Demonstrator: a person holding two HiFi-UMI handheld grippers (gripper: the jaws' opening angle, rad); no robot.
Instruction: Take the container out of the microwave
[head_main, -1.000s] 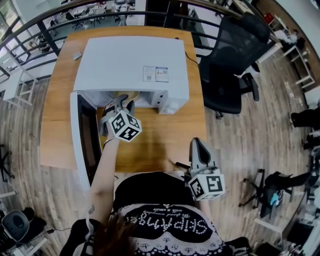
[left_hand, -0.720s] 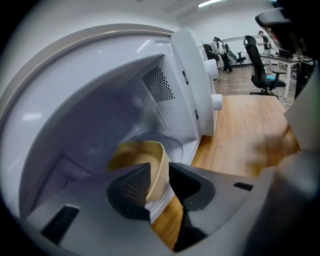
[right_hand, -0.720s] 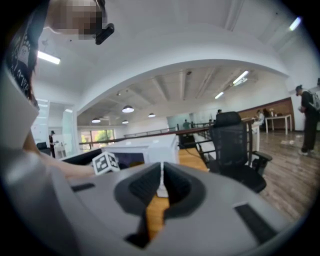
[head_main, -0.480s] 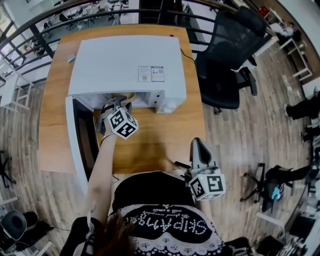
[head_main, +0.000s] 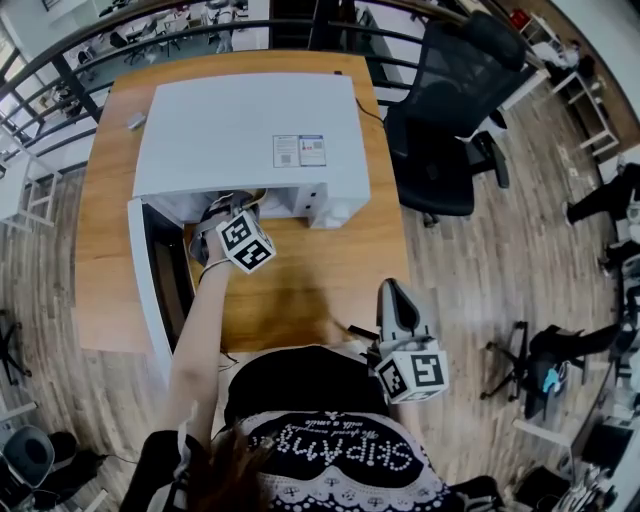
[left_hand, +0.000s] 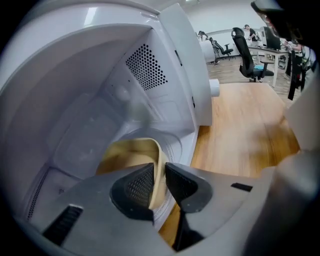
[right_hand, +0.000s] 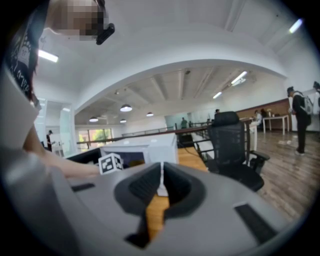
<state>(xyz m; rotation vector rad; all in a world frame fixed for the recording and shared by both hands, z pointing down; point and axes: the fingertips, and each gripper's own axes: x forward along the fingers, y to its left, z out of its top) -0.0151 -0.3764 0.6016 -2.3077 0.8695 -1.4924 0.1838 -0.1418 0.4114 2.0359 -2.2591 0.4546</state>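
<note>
An open-plan office w/ pale wood-plank floor (head_main: 500, 260) and a dark metal railing (head_main: 100, 40) at the far side is seen, and a black mesh office chair (head_main: 450, 120) is parked at the right of a rectangular wooden table (head_main: 300, 290). A white box-shaped microwave (head_main: 240, 130) is set on the far half of the table, w/ a small printed label (head_main: 299, 151) on its top near the front edge. Its dark-windowed door (head_main: 155, 280) is swung fully open toward the near left. The left gripper (head_main: 232, 205) is reached into the cavity mouth, pointed steeply down, w/ its marker cube (head_main: 246, 243) just outside the opening. A tan, thin-walled round container (left_hand: 131, 152) is seen on the cavity floor, near the front, below a perforated vent (left_hand: 146, 65) in the right inner wall. The container's near rim wall is stood between the left gripper's jaws, which are closing on it; the narrow gap between the ribbed pads (left_hand: 140, 184) is filled by the wall, and both pads appear to be met by it. The right gripper (head_main: 392, 290) is held well apart from the microwave, at the near right edge of the table beside the person's black printed top (head_main: 320, 440), approx. level. Its jaws are pressed together w/ nothing between them.
</note>
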